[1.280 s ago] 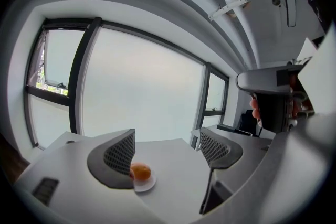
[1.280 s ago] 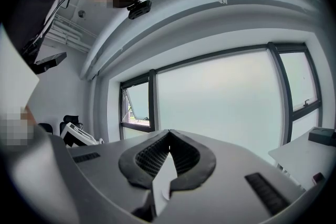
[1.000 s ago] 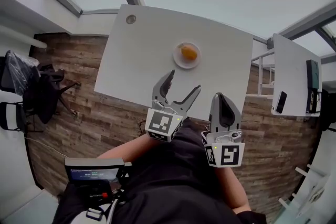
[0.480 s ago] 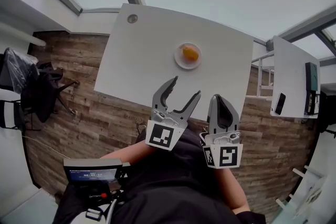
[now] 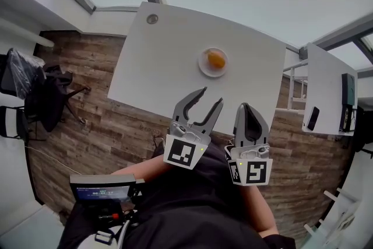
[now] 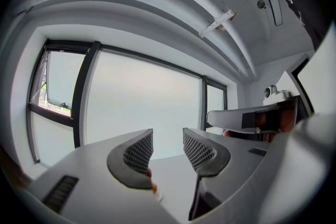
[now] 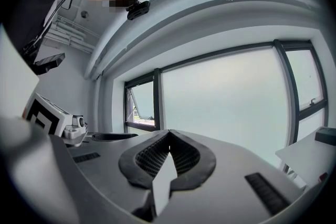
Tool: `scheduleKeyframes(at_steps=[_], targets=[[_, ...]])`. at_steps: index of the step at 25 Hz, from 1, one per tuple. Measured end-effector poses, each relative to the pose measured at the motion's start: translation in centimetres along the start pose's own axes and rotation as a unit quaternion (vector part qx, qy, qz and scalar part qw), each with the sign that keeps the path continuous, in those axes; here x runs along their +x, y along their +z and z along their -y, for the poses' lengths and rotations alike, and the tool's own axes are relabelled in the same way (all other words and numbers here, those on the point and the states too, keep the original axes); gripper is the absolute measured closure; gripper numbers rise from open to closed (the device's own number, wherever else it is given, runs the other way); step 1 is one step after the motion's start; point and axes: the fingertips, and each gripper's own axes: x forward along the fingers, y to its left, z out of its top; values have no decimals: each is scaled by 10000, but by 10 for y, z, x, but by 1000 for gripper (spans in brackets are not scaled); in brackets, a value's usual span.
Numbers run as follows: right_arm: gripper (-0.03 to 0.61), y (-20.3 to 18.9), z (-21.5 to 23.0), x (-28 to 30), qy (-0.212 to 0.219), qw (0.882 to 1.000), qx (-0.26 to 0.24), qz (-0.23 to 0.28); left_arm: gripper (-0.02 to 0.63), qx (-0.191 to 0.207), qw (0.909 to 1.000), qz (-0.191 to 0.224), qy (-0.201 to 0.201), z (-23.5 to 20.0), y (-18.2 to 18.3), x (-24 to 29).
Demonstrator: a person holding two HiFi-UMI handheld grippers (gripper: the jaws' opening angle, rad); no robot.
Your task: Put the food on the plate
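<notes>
Finding: the food (image 5: pixel 216 59), an orange piece, lies on the plate (image 5: pixel 200 63), inside the rim, and the plate stands on the table (image 5: pixel 157 67) toward its far right part. Nothing else shows on the tabletop near it. The left gripper (image 5: pixel 213 95) is held over the near table edge, well apart from the plate. Its jaws are part-way apart and closing, and its own view shows only air between the pads. The right gripper (image 5: pixel 249 109) sits just beside it on the right, with its jaws pressed together and nothing between them. Assessment: the placement appears complete, and the step in hand is most likely the close-out. To do it well, let the left jaws finish closing where they are, clear of the table edge, so that nothing is nudged. Keep both grippers low and near the body. Do not reach back over the plate unless the food is found to overhang the rim, which the head view does not suggest. Should a correction be needed, approach from above with the jaws spread wide. Grip the food lightly, since it looks soft and rounded and could roll or squash.
</notes>
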Motion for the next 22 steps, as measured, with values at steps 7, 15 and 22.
scheduleKeyframes(at_steps=[7,15,22], targets=[[572,0,-1,8,97,9999,-7,36,548,-139,9998,171,3,-3,11,-3],[572,2,-6,14,247,9997,-8,78,607,264,9994,242,6,-4,17,-8],[572,3,-11,17,309,9995,-67,77,607,165,9994,257,139,-12,18,-13]])
